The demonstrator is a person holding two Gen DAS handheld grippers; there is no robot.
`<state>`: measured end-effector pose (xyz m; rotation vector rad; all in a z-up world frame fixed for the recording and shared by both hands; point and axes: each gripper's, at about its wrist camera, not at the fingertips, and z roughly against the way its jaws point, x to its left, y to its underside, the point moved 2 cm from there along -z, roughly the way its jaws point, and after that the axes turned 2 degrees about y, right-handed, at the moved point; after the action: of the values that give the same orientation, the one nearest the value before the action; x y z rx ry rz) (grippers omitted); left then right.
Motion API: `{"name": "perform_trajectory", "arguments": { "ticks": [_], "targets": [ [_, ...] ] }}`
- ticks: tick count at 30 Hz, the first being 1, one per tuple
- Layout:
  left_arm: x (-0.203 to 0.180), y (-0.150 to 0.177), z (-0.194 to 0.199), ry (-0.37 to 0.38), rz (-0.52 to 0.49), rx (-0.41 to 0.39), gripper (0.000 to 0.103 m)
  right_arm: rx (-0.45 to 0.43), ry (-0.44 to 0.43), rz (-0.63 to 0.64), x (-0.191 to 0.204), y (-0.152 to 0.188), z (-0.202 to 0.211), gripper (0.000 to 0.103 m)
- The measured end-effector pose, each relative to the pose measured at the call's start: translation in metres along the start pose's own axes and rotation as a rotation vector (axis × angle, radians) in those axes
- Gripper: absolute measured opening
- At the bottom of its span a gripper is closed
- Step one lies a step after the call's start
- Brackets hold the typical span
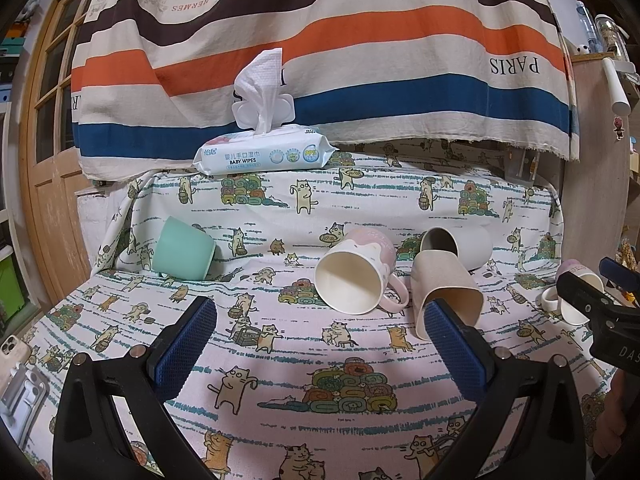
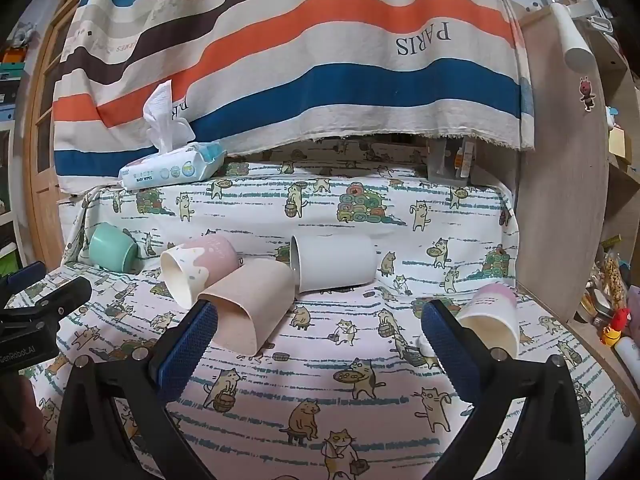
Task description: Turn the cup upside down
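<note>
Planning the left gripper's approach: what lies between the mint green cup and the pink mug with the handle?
Only bare cat-print cloth lies between the mint green cup and the pink mug; the left wrist view shows it.

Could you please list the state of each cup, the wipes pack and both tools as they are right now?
Green cup: on its side, base toward the camera.
Pink mug: on its side.
Beige cup: on its side.
White cup: on its side.
Far-right pink cup: on its side.
Baby wipes pack: lid open, a wipe sticking up.
Left tool: open, empty.
Right tool: open, empty.
</note>
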<state>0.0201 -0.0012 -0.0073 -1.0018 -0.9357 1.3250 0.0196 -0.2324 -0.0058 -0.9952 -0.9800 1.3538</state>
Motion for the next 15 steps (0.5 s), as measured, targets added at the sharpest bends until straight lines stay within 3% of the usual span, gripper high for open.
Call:
{"name": "perform_trajectory", "arguments": {
  "ticks": [15],
  "targets": [
    [-0.0004, 0.0003, -0.0005, 0.0, 0.0, 0.002, 0.103, 0.001, 0.0, 0.0, -0.0002, -0.0005, -0.0013, 0.103]
  ]
}}
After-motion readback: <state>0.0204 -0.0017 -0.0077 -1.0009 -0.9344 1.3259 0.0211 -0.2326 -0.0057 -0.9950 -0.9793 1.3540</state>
